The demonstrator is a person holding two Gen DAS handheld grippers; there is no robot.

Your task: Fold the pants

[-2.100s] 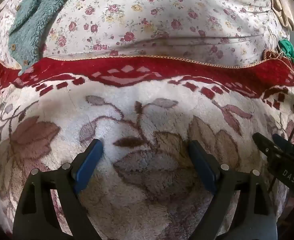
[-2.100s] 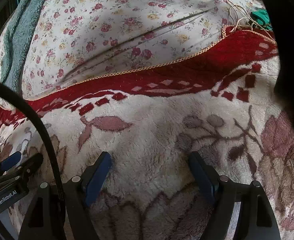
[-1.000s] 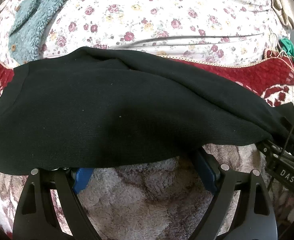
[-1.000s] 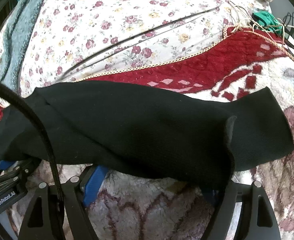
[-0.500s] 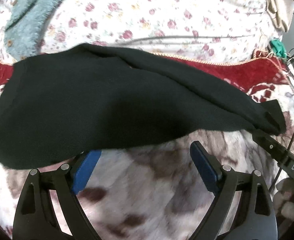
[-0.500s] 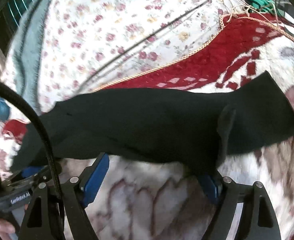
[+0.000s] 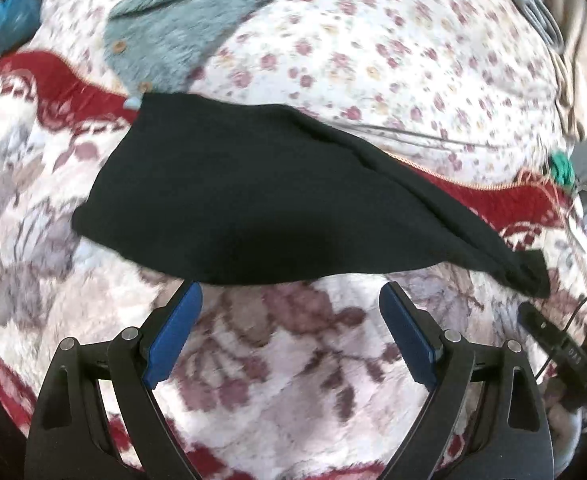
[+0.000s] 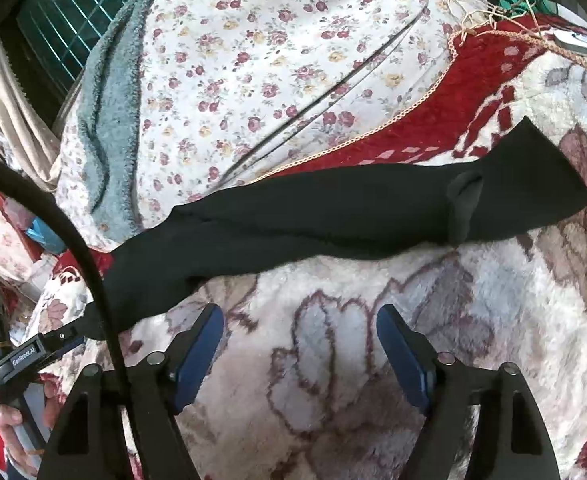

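Where grippers gape, pants (image 7: 261, 200) lie just beyond.

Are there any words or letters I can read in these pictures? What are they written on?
"GenRobot.AI": white print on the black body of the left gripper, seen low at the left edge of the right wrist view.

A short white label on the black body of the right gripper, seen at the right edge of the left wrist view: too blurred to read.

No other writing shows; the black pants and the blanket carry none.

"genrobot.ai" on the left claw (image 8: 25, 360)
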